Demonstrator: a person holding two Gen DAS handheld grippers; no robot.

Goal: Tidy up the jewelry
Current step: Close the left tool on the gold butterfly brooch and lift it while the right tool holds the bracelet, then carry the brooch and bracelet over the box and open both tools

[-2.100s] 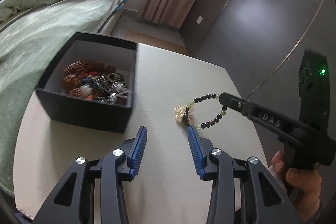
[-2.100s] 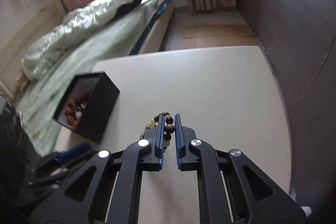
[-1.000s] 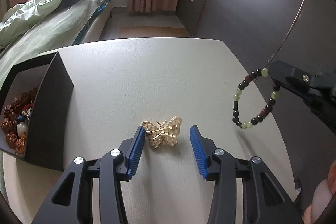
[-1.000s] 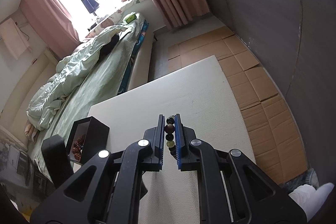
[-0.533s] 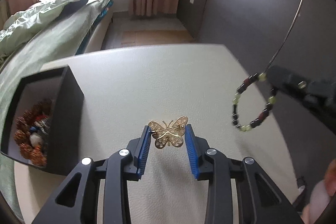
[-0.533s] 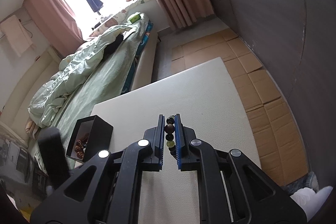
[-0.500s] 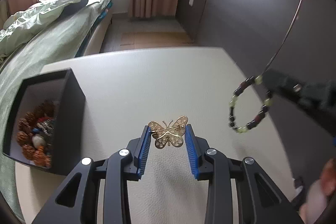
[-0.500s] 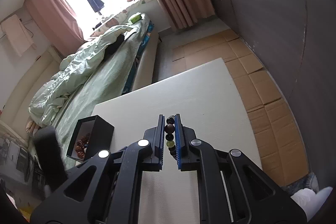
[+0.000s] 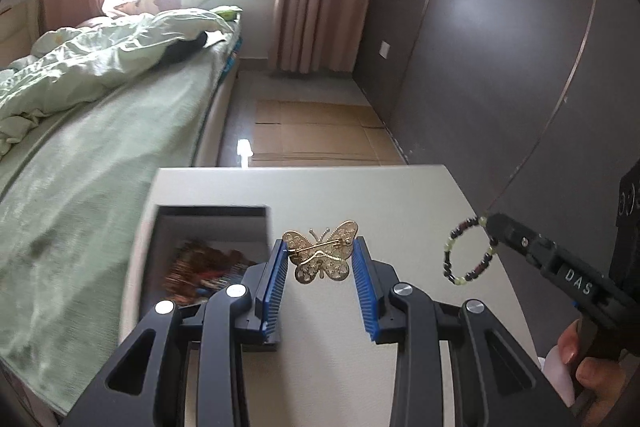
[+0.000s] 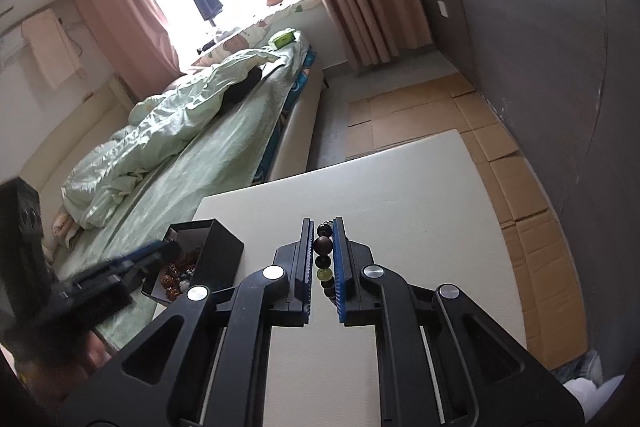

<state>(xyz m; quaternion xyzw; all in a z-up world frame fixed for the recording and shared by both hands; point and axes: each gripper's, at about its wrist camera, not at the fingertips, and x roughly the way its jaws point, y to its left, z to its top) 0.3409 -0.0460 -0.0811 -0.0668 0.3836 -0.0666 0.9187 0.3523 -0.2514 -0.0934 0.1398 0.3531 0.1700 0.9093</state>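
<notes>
Butterfly brooch [image 9: 320,255] – clamped in left gripper [image 9: 320,259]

One butterfly brooch [image 9: 320,255], one bead bracelet [image 9: 469,251], one black box [image 10: 208,251].

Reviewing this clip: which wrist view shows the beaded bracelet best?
The left wrist view: the beaded bracelet hangs there as a whole open loop from the tip of the right hand-held gripper, over the table's right side. The right wrist view shows only a few beads edge-on, pinched between its own pads.
</notes>
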